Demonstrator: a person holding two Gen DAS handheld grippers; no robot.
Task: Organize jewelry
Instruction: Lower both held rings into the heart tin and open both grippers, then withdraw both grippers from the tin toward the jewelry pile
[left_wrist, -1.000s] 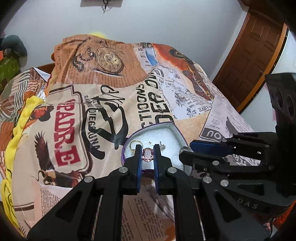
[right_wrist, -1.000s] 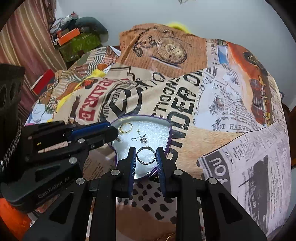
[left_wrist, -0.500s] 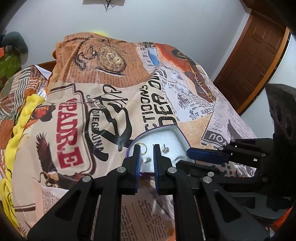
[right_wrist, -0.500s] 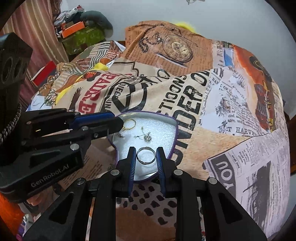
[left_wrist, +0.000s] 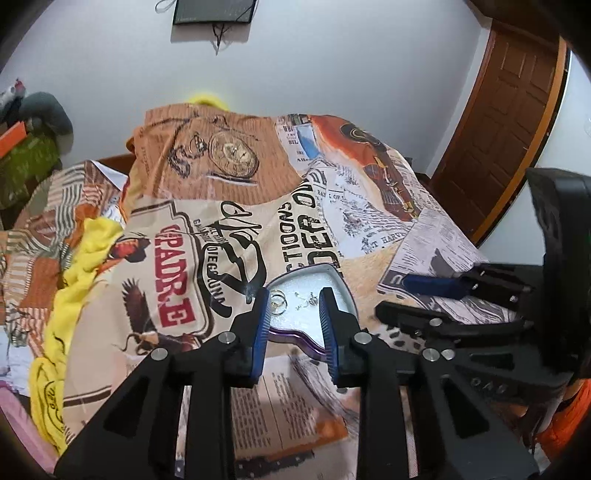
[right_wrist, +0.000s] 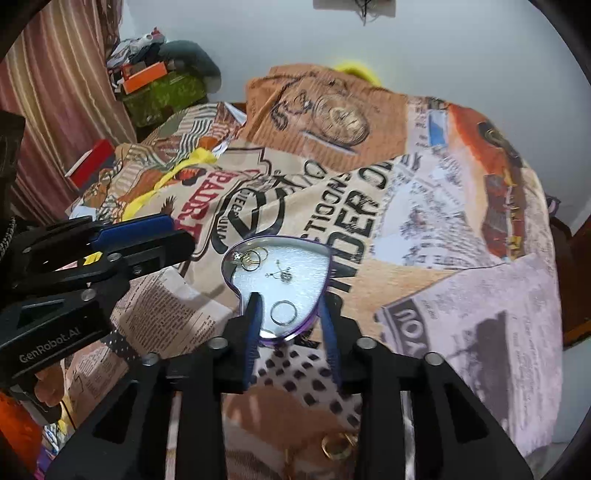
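Note:
A purple heart-shaped tray (right_wrist: 325, 258) with a white foam lining lies on the printed bedspread; it also shows in the left wrist view (left_wrist: 345, 291). In it lie a silver ring (right_wrist: 283, 312), gold rings (right_wrist: 254, 258) at the left and a small earring (right_wrist: 282, 275). My right gripper (right_wrist: 291, 328) is open and empty just above the tray's near tip, the silver ring lying between its fingers. My left gripper (left_wrist: 293, 325) is open and empty over the tray's near edge, with the gold rings (left_wrist: 277, 303) by its left finger.
The bedspread (right_wrist: 443, 229) covers the bed. A gold ring and chain (right_wrist: 334, 448) lie on it near the right gripper's base. Yellow cloth (left_wrist: 74, 280) lies at the left. Boxes and clutter (right_wrist: 155, 88) stand at the back left, a wooden door (left_wrist: 517, 122) at the right.
Both grippers opened. The left let go of the pink-stone ring and the right let go of the silver ring, which now lies in the tray. Both grippers pulled back and up.

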